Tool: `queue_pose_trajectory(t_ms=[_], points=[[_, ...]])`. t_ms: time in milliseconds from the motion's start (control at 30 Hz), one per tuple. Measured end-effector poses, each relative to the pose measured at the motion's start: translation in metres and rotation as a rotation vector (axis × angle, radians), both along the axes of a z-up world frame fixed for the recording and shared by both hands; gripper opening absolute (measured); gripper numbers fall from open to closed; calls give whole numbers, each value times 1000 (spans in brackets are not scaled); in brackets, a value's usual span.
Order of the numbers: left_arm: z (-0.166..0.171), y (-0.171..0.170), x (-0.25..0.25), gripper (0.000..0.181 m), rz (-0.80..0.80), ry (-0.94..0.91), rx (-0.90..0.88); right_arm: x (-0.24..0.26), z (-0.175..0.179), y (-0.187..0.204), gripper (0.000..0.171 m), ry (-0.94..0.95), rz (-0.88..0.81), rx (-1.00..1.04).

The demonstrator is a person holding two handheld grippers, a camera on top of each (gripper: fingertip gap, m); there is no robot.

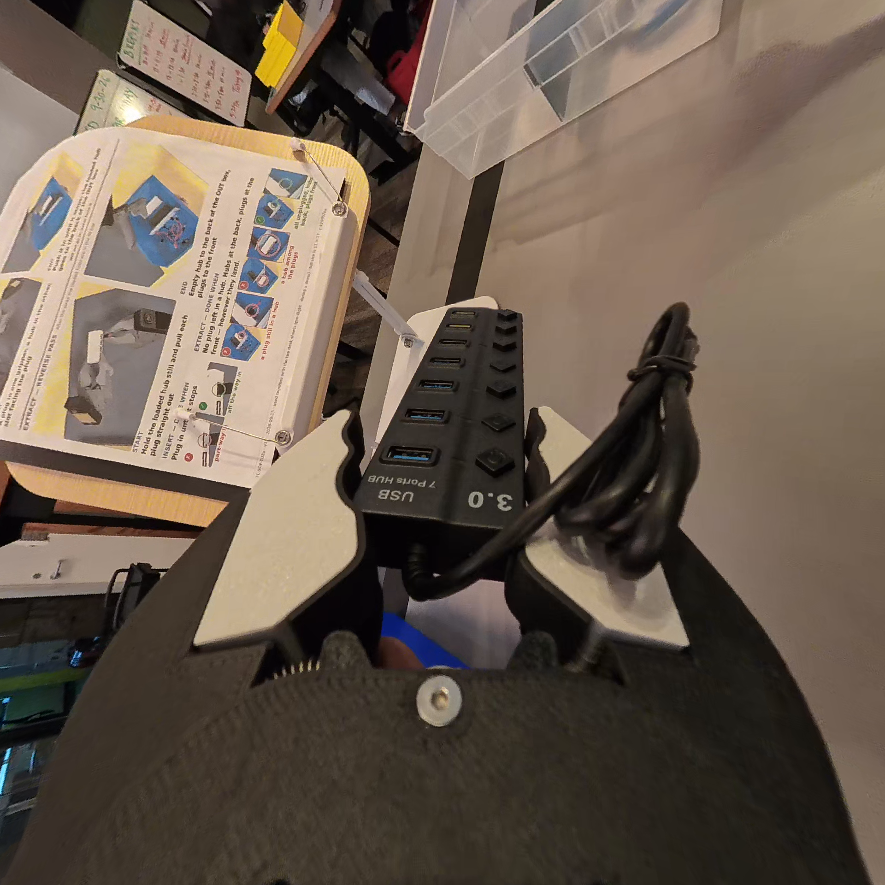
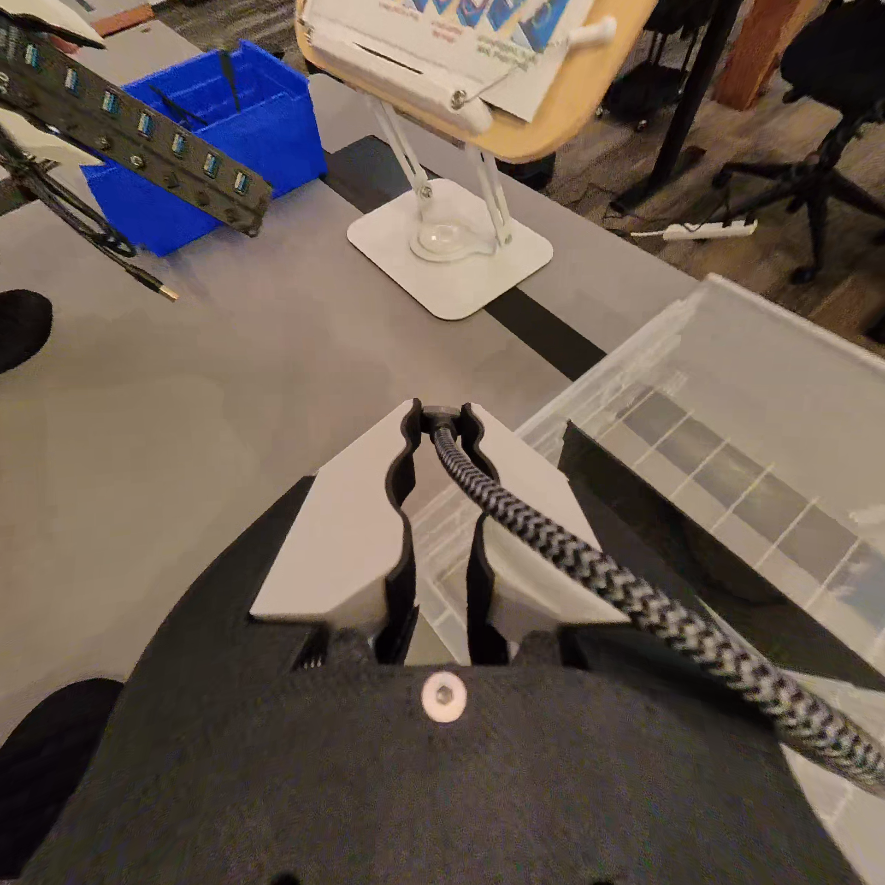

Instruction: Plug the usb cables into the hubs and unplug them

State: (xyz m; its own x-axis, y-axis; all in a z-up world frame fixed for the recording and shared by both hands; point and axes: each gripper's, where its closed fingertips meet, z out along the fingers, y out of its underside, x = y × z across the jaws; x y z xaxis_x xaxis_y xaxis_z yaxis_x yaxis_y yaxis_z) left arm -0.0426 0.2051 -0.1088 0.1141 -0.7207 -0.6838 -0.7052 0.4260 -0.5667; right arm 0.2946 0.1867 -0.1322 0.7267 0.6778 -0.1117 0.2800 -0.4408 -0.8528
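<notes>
My left gripper (image 1: 443,431) is shut on a long black USB hub (image 1: 448,412) with a row of several ports and buttons, held in the air. The hub's own bundled black cable (image 1: 637,455) hangs over the right finger. All ports that show are empty. The hub also shows at the upper left of the right wrist view (image 2: 143,139), its cable plug (image 2: 165,290) dangling near the table. My right gripper (image 2: 441,411) is shut on the dark plug end of a black-and-white braided USB cable (image 2: 622,579), which trails back to the lower right. The plug's metal tip is hidden.
A blue bin (image 2: 230,158) stands behind the hub. A white stand (image 2: 450,249) holds a wooden board with an instruction sheet (image 1: 158,306). A clear plastic bin (image 2: 718,455) sits at the right. The grey table (image 2: 191,407) lies below; chairs and a power strip are on the floor beyond. My right fingertips sit around 35 cm from my left ones.
</notes>
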Motion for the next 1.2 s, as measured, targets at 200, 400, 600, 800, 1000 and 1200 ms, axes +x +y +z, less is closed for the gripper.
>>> queue_pose_trajectory(t_ms=[200,400,600,800,1000,1200], points=[[-5,-2,2,65,1,28,3,37,-66,6,14,-44,-97,-223],[-9,-4,4,64,-7,36,-9,46,-108,7,27,-189,-132,-345],[-15,-4,3,65,-9,56,-21,55,-124,-7,53,-370,-131,-418],[-9,-4,3,64,-11,32,-8,69,-83,-19,47,-488,-195,-330],[1,-11,12,64,-51,-49,-34,-43,45,-22,40,-415,62,253],[5,-21,24,65,-99,-114,-77,-191,45,-43,58,-448,448,535]])
